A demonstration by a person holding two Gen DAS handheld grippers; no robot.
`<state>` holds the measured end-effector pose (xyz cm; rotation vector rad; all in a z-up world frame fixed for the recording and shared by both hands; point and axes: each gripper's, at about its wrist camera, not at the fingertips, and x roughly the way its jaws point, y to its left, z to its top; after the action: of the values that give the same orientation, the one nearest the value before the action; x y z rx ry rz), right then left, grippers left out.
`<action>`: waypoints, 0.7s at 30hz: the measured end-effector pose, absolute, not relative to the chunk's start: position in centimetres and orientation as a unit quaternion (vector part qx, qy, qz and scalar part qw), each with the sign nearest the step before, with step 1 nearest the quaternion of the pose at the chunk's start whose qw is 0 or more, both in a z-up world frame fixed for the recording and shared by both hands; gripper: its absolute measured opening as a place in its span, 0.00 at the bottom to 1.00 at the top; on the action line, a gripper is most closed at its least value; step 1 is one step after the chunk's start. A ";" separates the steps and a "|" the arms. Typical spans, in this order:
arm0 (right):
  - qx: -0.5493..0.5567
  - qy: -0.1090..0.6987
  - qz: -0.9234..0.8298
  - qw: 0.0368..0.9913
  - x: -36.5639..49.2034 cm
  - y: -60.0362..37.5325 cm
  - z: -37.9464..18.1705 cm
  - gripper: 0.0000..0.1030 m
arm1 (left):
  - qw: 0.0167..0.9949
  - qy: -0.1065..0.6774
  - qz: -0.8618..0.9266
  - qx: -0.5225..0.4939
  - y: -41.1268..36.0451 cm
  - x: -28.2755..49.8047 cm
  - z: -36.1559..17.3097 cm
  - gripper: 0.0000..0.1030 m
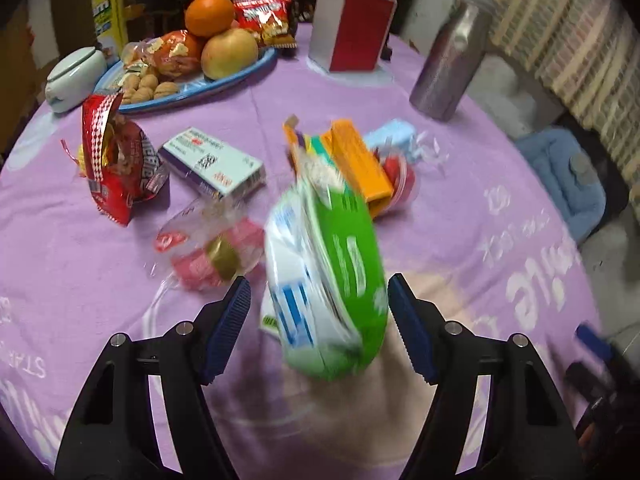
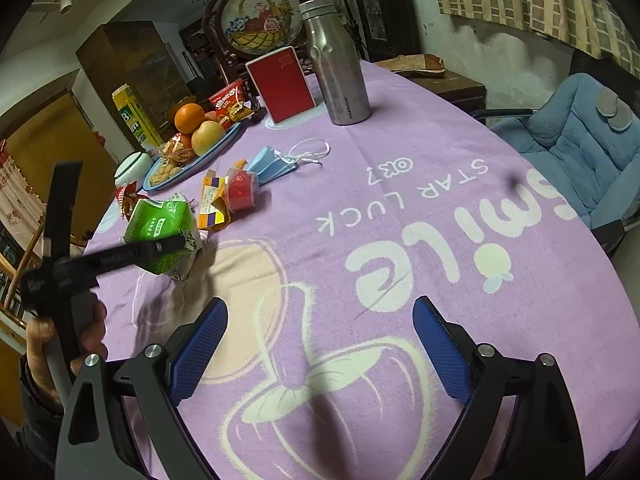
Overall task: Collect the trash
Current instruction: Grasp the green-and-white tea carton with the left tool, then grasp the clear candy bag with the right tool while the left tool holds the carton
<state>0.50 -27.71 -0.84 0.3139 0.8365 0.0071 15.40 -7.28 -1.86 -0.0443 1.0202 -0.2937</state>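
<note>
A green and white tissue pack (image 1: 332,280) sits blurred between the fingers of my left gripper (image 1: 318,320), whose jaws stand wide apart and do not touch it. It also shows in the right wrist view (image 2: 164,236) just past the left gripper's finger. Other trash lies on the purple cloth: a red snack wrapper (image 1: 116,160), a clear wrapper (image 1: 204,248), a white medicine box (image 1: 212,162), an orange box (image 1: 360,160), a red cup (image 2: 240,190), a blue face mask (image 2: 272,164). My right gripper (image 2: 320,352) is open and empty over the cloth.
A blue plate (image 1: 236,80) of fruit and nuts, a red-and-white box (image 1: 352,28), a steel bottle (image 1: 452,64) and a pale lidded jar (image 1: 76,76) stand at the back. A blue cushioned chair (image 2: 580,136) is beside the table on the right.
</note>
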 end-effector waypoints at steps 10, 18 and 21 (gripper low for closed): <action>0.154 0.404 0.002 0.902 0.0 -27.6 -0.9 0.89 | 0.861 0.485 -0.153 0.006 -9.2 15.3 -1.3 0.25; 0.134 0.403 0.009 0.905 0.9 -25.8 0.0 0.90 | 0.886 0.422 -0.190 -0.016 -5.4 9.7 4.0 0.25; 0.119 0.407 0.018 0.905 2.2 -24.1 0.1 0.90 | 0.904 0.387 -0.182 -0.005 -3.9 7.6 6.2 0.25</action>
<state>2.20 -24.10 0.15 0.2456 0.8406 0.0381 7.60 -3.86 6.21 -0.0108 0.7995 -0.3760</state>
